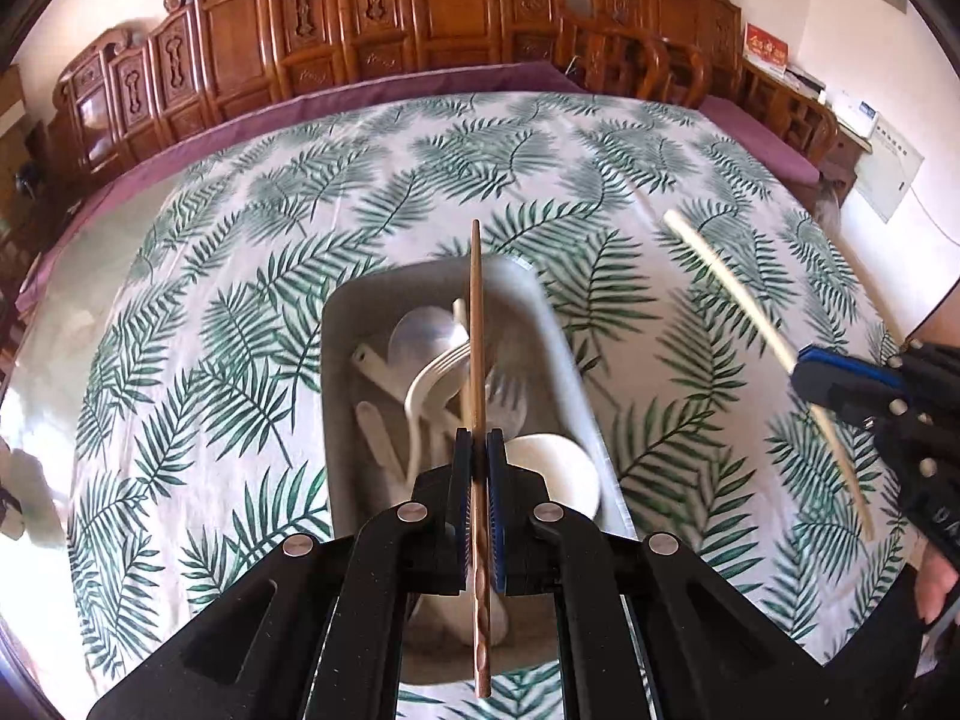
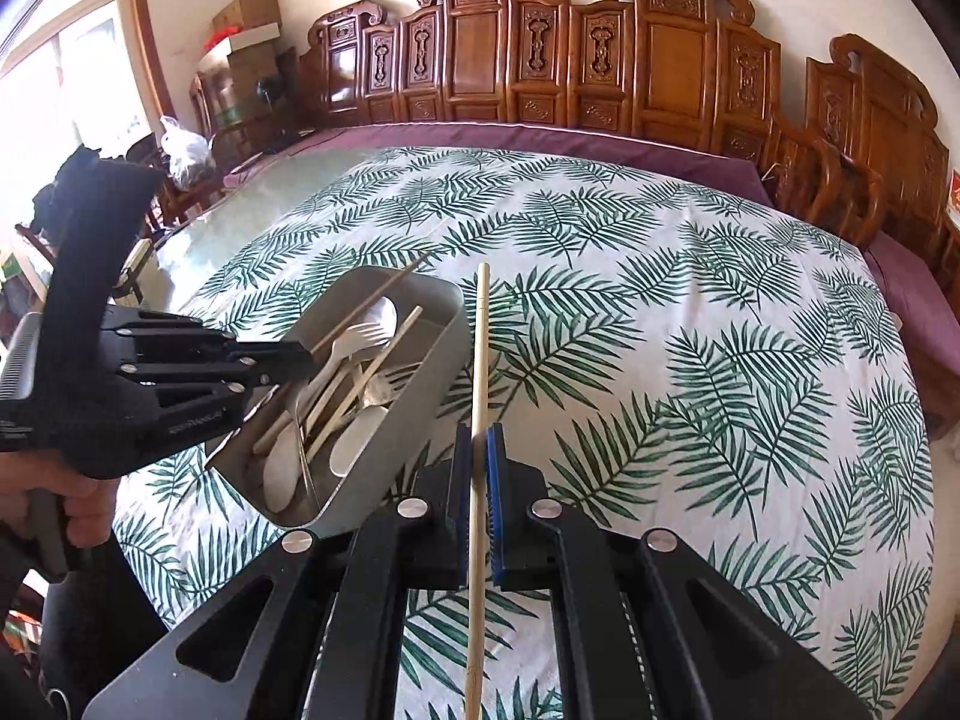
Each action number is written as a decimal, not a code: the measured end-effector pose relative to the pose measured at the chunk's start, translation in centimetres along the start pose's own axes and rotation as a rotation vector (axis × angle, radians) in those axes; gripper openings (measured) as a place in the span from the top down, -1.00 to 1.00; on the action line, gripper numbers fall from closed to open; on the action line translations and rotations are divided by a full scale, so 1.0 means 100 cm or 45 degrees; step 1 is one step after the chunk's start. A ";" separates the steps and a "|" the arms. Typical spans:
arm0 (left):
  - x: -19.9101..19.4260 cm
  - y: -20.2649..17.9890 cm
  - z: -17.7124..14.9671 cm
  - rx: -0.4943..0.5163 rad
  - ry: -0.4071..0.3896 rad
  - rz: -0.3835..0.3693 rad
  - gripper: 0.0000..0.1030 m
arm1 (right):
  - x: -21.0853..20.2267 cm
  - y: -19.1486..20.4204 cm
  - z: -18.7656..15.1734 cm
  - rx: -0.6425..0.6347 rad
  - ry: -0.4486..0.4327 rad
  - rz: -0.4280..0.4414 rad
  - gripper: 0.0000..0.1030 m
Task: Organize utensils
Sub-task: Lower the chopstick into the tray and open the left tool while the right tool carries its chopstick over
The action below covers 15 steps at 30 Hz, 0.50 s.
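My left gripper (image 1: 478, 441) is shut on a brown wooden chopstick (image 1: 476, 324) and holds it above a grey tray (image 1: 342, 372) of white plastic spoons and forks (image 1: 438, 366). My right gripper (image 2: 478, 438) is shut on a pale chopstick (image 2: 478, 348), held just right of the tray (image 2: 414, 372). In the left wrist view the right gripper (image 1: 840, 384) and its pale chopstick (image 1: 726, 276) hang to the right of the tray. In the right wrist view the left gripper (image 2: 300, 360) is over the tray with the brown chopstick (image 2: 378, 300).
A leaf-patterned cloth (image 2: 660, 312) covers the table. Purple fabric (image 2: 540, 138) and carved wooden chairs (image 2: 600, 60) line the far edge. Boxes and a bag (image 2: 186, 144) stand at the far left.
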<state>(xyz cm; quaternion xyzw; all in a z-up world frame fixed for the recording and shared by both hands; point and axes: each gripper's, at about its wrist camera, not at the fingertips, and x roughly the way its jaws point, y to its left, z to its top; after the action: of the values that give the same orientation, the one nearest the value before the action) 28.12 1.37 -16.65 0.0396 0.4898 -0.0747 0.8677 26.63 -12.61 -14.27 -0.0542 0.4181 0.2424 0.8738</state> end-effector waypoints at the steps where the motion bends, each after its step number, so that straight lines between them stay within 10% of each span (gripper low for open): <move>1: 0.002 0.002 -0.002 0.000 0.005 0.000 0.92 | 0.001 0.001 0.001 -0.004 0.001 -0.002 0.88; 15: 0.031 0.023 -0.011 -0.016 0.073 -0.018 0.91 | 0.012 0.026 0.014 -0.041 0.014 0.020 0.88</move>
<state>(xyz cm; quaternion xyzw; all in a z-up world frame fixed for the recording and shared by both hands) 29.18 3.50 -19.86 0.0328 0.5151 -0.0765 0.8531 27.03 -9.48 -13.98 -0.0662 0.4193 0.2557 0.8686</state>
